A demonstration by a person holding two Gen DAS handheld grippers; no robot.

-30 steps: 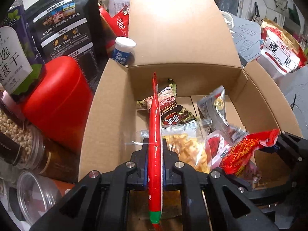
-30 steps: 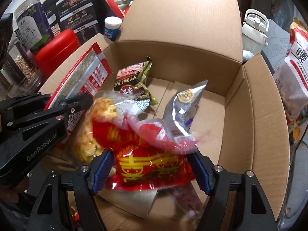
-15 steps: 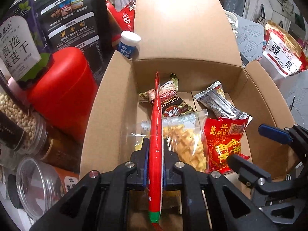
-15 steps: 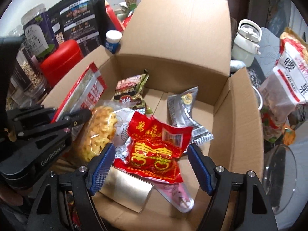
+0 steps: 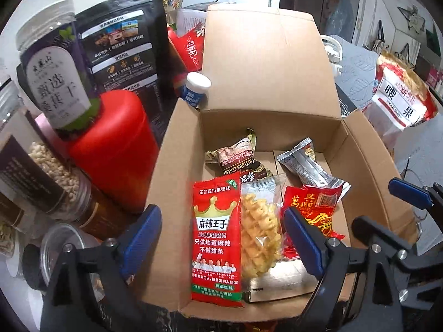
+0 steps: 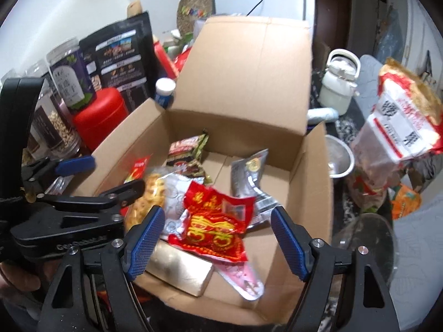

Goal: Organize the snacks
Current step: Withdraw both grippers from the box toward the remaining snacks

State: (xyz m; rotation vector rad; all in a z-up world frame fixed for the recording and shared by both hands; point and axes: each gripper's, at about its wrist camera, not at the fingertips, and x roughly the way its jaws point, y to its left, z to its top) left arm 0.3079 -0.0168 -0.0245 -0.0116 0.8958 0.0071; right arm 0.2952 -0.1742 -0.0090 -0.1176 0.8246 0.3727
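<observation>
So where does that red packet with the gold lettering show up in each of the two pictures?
Left wrist view: the red packet with gold lettering lies right of centre, inside the cardboard box.
Right wrist view: same packet sits low in the centre.
Shared landmark: the silver pouch just behind it.

Both wrist views look steeply into cardboard box (image 5: 277, 63)
</observation>
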